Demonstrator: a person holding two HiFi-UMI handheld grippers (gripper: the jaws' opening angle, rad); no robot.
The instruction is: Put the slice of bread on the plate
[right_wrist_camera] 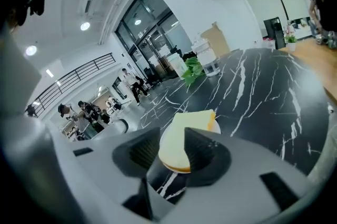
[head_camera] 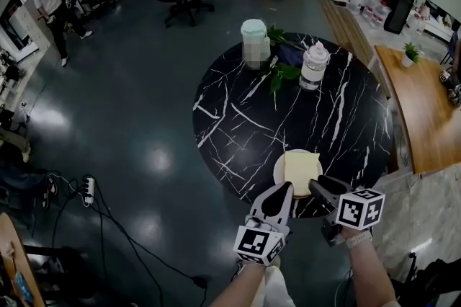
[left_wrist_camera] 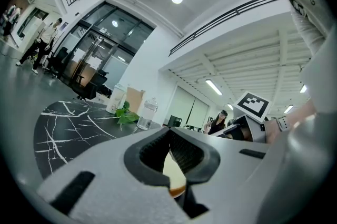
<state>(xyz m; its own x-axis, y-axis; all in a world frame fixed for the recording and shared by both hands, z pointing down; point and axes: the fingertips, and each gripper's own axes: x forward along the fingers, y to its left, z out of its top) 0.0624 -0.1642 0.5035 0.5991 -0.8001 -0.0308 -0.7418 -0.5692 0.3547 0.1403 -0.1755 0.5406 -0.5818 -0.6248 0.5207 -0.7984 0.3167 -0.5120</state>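
A pale slice of bread [head_camera: 301, 167] lies flat on a white plate [head_camera: 279, 170] at the near edge of the round black marble table [head_camera: 238, 118]. My left gripper [head_camera: 286, 188] is shut and holds nothing, its tips just in front of the plate's near rim. In the left gripper view the closed tips [left_wrist_camera: 169, 132] meet, and the bread [left_wrist_camera: 172, 168] shows through the gap behind them. My right gripper [head_camera: 317, 187] hovers at the plate's near right. In the right gripper view its jaws [right_wrist_camera: 171, 136] stand apart, framing the bread [right_wrist_camera: 184, 128] on the plate [right_wrist_camera: 215, 125] beyond without touching it.
At the table's far side stand a pale-lidded container [head_camera: 254, 42], a clear jar [head_camera: 315, 65] and green leaves [head_camera: 284, 71]. A wooden counter [head_camera: 421, 104] runs along the right. Cables and a power strip [head_camera: 88, 189] lie on the floor at left. A person [head_camera: 52, 10] walks far off.
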